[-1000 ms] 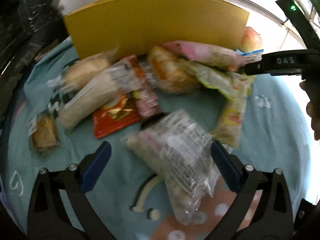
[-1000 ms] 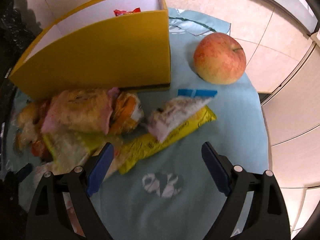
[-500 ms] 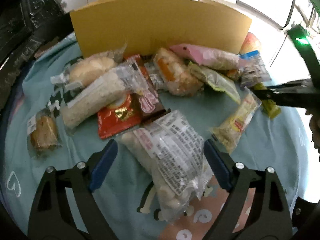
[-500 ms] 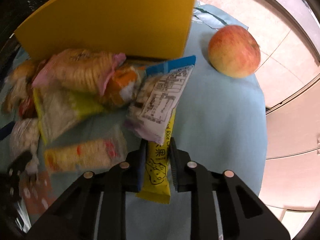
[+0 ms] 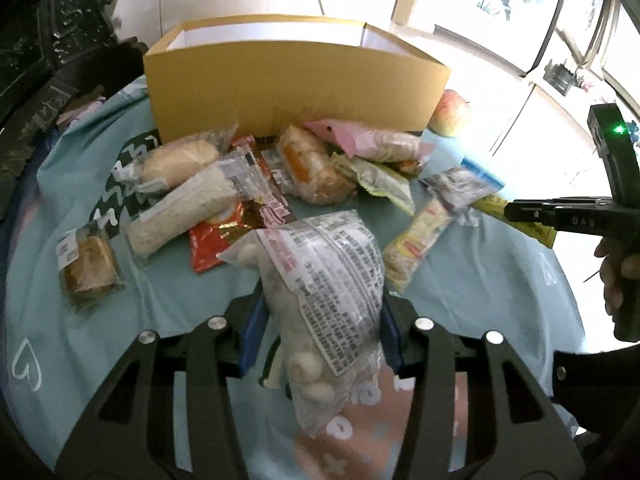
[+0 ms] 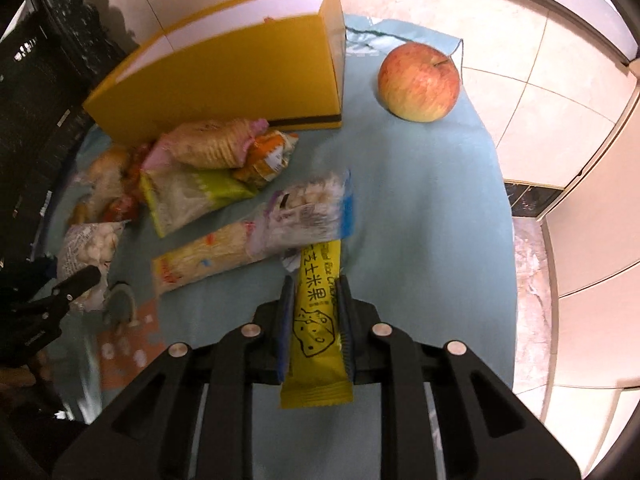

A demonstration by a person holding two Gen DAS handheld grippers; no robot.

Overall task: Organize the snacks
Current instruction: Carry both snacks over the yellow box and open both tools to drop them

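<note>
My left gripper [image 5: 320, 320] is shut on a clear bag of small white balls [image 5: 320, 288] and holds it above the teal cloth. My right gripper [image 6: 316, 296] is shut on a yellow snack bar [image 6: 316, 320], lifted; it also shows in the left wrist view [image 5: 520, 216]. An open yellow box [image 5: 296, 80] stands at the back, seen too in the right wrist view [image 6: 224, 76]. Loose snacks lie in front of the box: a pink cracker pack [image 6: 208, 148], a green pack [image 6: 188, 196], a blue-edged clear pack [image 6: 308, 212] and a long yellow pack [image 6: 204, 256].
A red apple [image 6: 418, 80] sits on the cloth right of the box. Bread rolls [image 5: 180, 164], a white roll pack [image 5: 180, 208], a red packet [image 5: 212, 240] and a small cake [image 5: 86, 264] lie at the left. The cloth-covered table [image 6: 440, 200] ends over tiled floor on the right.
My left gripper has closed on the clear bag and lifted it. My right gripper has pulled back and up with the yellow bar; the blue-edged pack slid off it onto the cloth.
</note>
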